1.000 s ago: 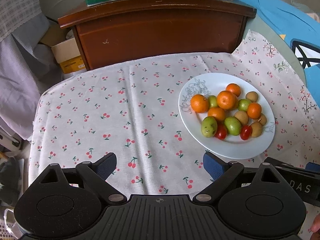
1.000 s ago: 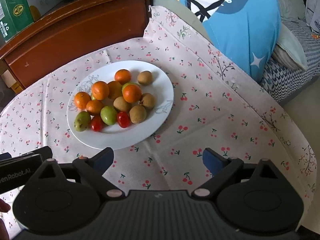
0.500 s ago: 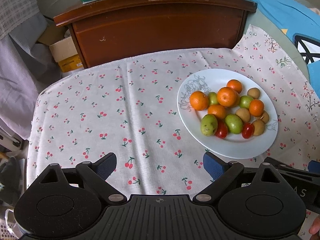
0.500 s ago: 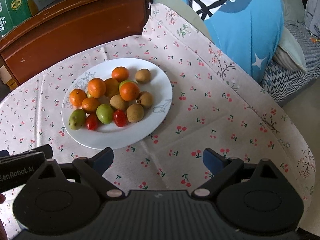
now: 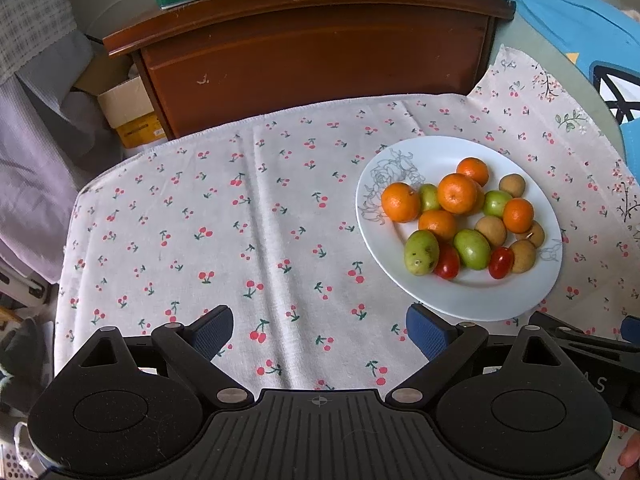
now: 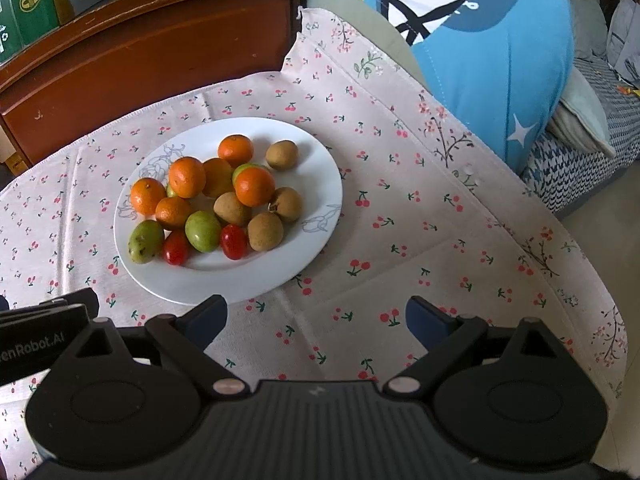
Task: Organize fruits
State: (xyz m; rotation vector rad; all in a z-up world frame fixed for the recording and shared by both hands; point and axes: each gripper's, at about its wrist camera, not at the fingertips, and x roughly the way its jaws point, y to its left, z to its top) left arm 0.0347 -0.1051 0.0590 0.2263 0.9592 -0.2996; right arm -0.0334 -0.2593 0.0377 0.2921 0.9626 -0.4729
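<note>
Cherry-print cloth (image 5: 248, 232) covers the surface; the white plate (image 6: 320, 184) of mixed fruits (image 6: 216, 200) sits toward its right side. Left tongs (image 5: 320, 328) and right tongs (image 6: 316, 312) hover wide, empty. Risk, I judge: nudging the heap (round, loosely piled) could roll tangerines (image 5: 456, 193) off the rim.

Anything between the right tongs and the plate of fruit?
Nothing. In the right wrist view only bare cherry-print tablecloth lies between the open right tongs and the plate.
</note>
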